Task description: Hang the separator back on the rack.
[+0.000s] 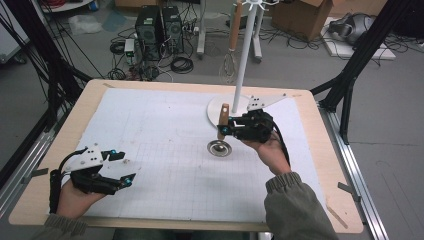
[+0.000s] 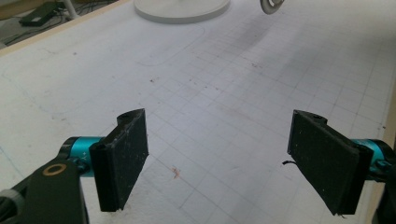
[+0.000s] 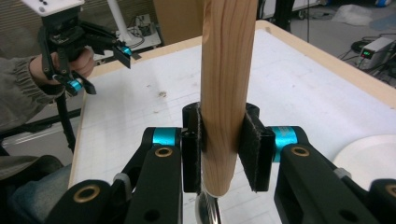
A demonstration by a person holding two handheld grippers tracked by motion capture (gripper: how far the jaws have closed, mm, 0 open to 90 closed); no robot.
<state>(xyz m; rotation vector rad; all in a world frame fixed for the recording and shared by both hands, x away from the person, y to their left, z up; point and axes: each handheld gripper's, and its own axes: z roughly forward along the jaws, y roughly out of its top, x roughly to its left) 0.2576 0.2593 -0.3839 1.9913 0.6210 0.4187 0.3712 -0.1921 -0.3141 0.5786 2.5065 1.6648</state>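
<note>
black jaws of the right gripper [image 3: 223, 154] stand closest in the right gripper view, pressed from both sides against the wooden handle [image 3: 227, 88] of a ladle, so the tool is closed firmly on it with no gap showing at either pad. the handle rises nearly upright between the pads, its lower end just below them, where a bit of shiny metal shows. in the high view the right gripper [image 1: 223, 130] holds that handle [image 1: 223, 120] above the white gridded mat [image 1: 150, 150], and the ladle's round steel bowl [image 1: 219, 148] hangs just under it, low over the mat; whether it touches the mat i cannot tell. the ladle sits just in front of the round white base [image 1: 214, 109] of a stand, whose white pole [image 1: 245, 55] rises behind it. a wire whisk [image 1: 230, 60] with a wooden grip hangs from the top of that stand.

the left gripper [image 1: 122, 167] rests well apart at the near left corner of the table [image 1: 65, 135], held in the person's left hand [image 1: 75, 200]. in the left gripper view its pads [image 2: 123, 158] stand wide apart with nothing between them, bare mat [image 2: 224, 93] beneath, the stand base [image 2: 182, 9] far ahead.
</note>
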